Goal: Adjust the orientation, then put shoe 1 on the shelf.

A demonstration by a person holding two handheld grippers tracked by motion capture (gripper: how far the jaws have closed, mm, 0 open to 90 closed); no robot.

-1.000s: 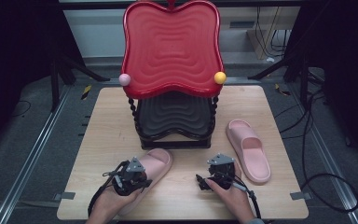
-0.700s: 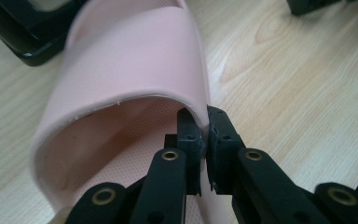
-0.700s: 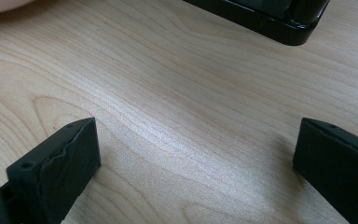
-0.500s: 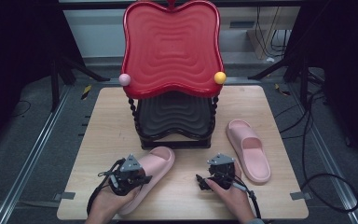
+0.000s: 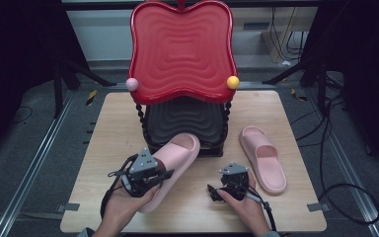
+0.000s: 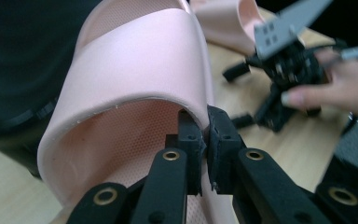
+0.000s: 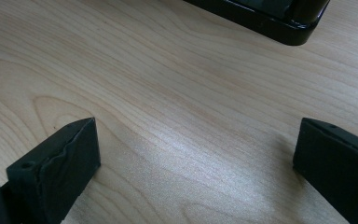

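Observation:
My left gripper (image 5: pixel 167 175) is shut on a pink slipper (image 5: pixel 178 152), pinching the edge of its strap (image 6: pixel 135 70) between both pads (image 6: pixel 190 135). The slipper is lifted off the wooden table (image 5: pixel 113 128) and tilted, its toe reaching over the front of the black lower tray (image 5: pixel 182 118). A second pink slipper (image 5: pixel 264 159) lies flat on the table to the right. My right gripper (image 5: pixel 215 190) rests low over bare wood with its jaws wide apart and nothing between them (image 7: pixel 196 154).
A two-tier stand rises at the table's middle back: a red apple-shaped tray (image 5: pixel 180 49) on top, with a pink ball (image 5: pixel 132 84) and a yellow ball (image 5: pixel 233 82) at its corners. Cables lie on the floor at the right.
The left gripper has risen and carried the slipper up and toward the stand, so its toe now overlaps the black tray. The right gripper has stayed where it was.

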